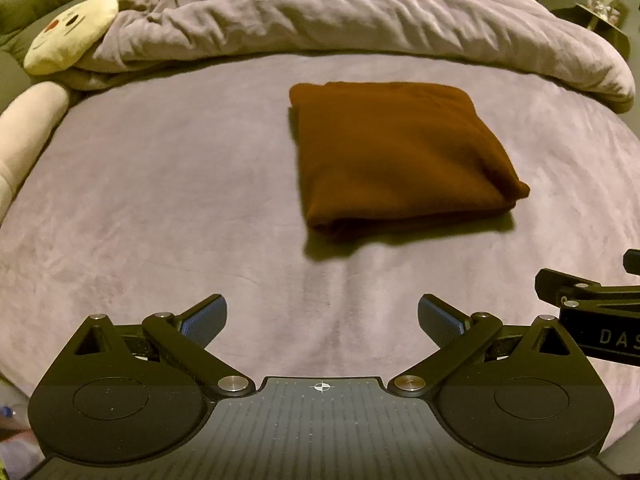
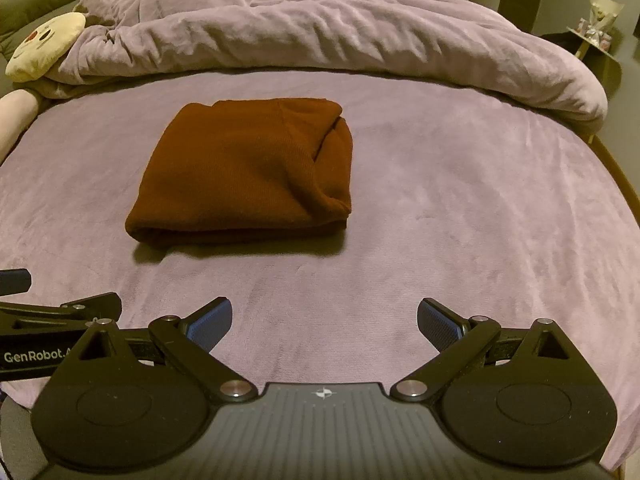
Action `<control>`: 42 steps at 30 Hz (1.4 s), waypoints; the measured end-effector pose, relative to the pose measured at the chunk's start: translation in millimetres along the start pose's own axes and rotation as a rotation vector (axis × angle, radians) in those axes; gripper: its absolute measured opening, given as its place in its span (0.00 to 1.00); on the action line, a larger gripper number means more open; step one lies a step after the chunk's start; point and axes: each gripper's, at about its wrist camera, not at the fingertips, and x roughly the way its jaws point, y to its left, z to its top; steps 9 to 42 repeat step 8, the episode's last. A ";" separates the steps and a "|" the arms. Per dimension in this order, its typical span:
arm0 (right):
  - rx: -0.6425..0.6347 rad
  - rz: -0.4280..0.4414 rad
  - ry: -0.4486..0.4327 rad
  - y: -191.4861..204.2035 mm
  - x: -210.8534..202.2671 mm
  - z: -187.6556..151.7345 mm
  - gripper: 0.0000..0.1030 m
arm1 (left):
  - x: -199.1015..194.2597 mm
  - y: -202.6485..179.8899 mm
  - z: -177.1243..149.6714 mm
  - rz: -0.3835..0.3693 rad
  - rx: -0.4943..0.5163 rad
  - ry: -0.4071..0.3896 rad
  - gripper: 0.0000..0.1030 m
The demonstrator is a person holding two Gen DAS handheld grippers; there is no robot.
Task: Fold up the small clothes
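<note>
A brown garment (image 1: pixel 400 152) lies folded into a thick square on the purple bed sheet (image 1: pixel 180 208); it also shows in the right wrist view (image 2: pixel 244 172). My left gripper (image 1: pixel 322 320) is open and empty, hovering over the sheet well short of the garment and left of it. My right gripper (image 2: pixel 324 324) is open and empty, short of the garment and right of it. Each gripper shows at the edge of the other's view, the right one (image 1: pixel 592 292) and the left one (image 2: pixel 60 312).
A rumpled purple duvet (image 1: pixel 360 20) is heaped across the far side of the bed. A cream plush face pillow (image 1: pixel 72 36) and a pale bolster (image 1: pixel 28 136) lie at the left. A small side table (image 2: pixel 596 36) stands far right beyond the bed edge.
</note>
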 end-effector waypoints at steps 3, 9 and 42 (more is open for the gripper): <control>-0.002 -0.003 -0.001 1.0 -1.3 0.0 0.96 | -0.2 0.1 0.0 0.003 -0.001 0.002 1.00; -0.005 -0.003 -0.002 2.0 -2.9 0.0 0.96 | -0.2 0.3 0.5 0.003 0.001 0.002 1.00; -0.005 -0.003 -0.002 2.0 -2.9 0.0 0.96 | -0.2 0.3 0.5 0.003 0.001 0.002 1.00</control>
